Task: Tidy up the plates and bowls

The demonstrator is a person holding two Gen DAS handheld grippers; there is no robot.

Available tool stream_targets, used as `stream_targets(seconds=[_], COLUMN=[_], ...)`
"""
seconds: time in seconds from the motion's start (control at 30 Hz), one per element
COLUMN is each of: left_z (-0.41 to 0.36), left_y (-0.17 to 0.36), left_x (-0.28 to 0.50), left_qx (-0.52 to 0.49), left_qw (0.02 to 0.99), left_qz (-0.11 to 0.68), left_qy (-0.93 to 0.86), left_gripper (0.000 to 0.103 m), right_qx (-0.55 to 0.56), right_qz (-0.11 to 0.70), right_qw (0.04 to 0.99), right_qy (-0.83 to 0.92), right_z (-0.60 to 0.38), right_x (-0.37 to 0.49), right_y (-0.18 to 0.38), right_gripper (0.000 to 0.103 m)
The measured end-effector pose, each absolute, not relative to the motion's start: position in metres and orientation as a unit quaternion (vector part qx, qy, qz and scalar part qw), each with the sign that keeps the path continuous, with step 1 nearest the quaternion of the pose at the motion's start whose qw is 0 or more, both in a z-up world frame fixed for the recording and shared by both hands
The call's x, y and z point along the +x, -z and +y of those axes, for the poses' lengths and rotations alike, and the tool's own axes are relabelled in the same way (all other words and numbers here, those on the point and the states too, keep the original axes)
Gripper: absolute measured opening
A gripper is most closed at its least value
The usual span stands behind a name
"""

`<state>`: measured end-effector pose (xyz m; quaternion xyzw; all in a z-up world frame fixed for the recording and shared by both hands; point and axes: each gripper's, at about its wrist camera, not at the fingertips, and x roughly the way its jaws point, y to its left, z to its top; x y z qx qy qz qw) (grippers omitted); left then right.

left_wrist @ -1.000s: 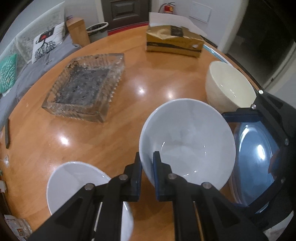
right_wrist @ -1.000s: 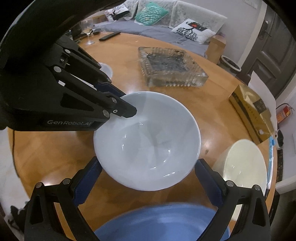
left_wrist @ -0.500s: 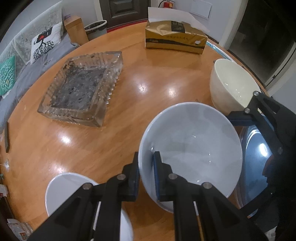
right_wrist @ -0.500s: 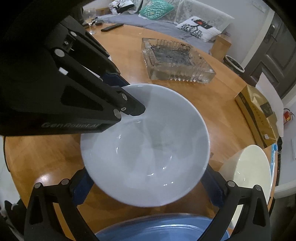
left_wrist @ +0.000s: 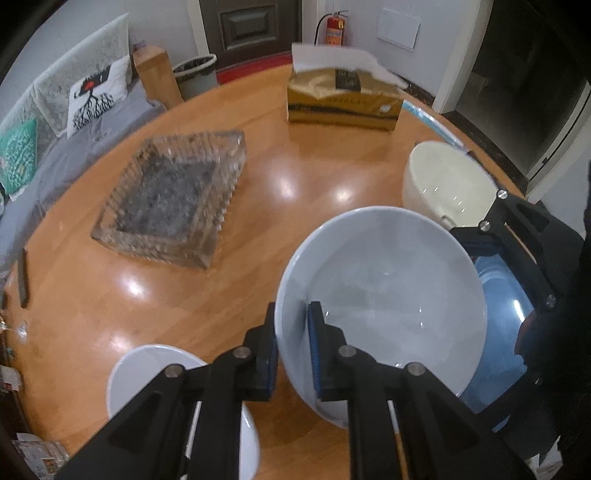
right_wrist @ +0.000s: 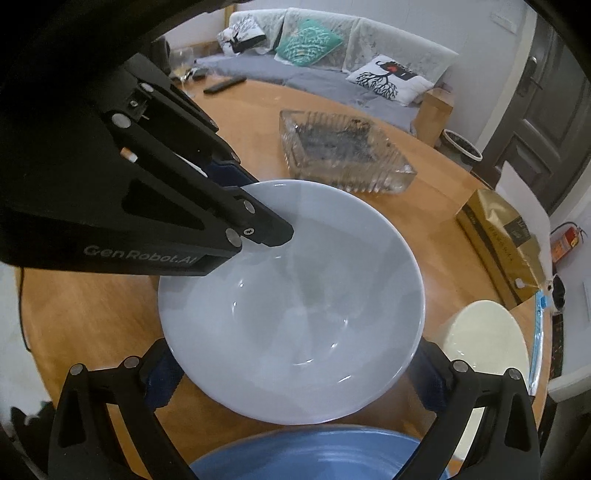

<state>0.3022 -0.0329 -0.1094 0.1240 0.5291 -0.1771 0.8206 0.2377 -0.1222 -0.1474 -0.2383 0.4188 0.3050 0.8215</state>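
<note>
Three bowls: white [left_wrist: 384,306], white [left_wrist: 155,373], cream [left_wrist: 443,184]; one blue plate [left_wrist: 498,332].

A home living and dining room: a round glossy wooden table [left_wrist: 184,295] stands beside a grey sofa [right_wrist: 295,74] with patterned cushions [right_wrist: 389,77]. A ribbed glass ashtray [left_wrist: 173,199] and a gold tissue box [left_wrist: 343,99] sit on it, near a dark panelled door [left_wrist: 251,29].
</note>
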Motion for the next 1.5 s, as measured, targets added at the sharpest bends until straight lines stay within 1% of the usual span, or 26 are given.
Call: stream_targets(seconds=[0.33, 0.63, 0.9, 1.13, 1.27, 1.43, 1.5], left_z=[-0.062, -0.109, -0.152, -0.177, -0.188, -0.192, -0.193], left_y=[0.065, 0.045, 0.049, 0.061, 0.071, 0.08, 0.085], left_x=[0.301, 0.31, 0.323, 0.335, 0.342, 0.349, 0.351], left_qx=[0.149, 0.164, 0.177, 0.185, 0.194, 0.191, 0.193], left_qw=[0.835, 0.839, 0.835, 0.827, 0.825, 0.818, 0.816], left_qz=[0.499, 0.48, 0.479, 0.488, 0.493, 0.504, 0.505], left_qy=[0.178, 0.195, 0.206, 0.21, 0.196, 0.201, 0.203], left_gripper=[0.011, 0.011, 0.012, 0.012, 0.014, 0.015, 0.017], right_qx=[-0.209, -0.189, -0.183, -0.178, -0.174, -0.169, -0.168], right_qz=[0.391, 0.38, 0.386, 0.402, 0.414, 0.427, 0.433], right_qw=[0.845, 0.864, 0.871, 0.87, 0.868, 0.863, 0.86], right_qy=[-0.298, -0.271, -0.241, -0.223, -0.212, -0.211, -0.212], right_z=[-0.151, -0.193, -0.226, -0.248, -0.253, -0.259, -0.26], right_x=[0.236, 0.239, 0.246, 0.257, 0.262, 0.269, 0.27], right_y=[0.109, 0.088, 0.086, 0.097, 0.102, 0.108, 0.11], right_gripper=[0.1, 0.1, 0.1, 0.1, 0.1, 0.1, 0.101])
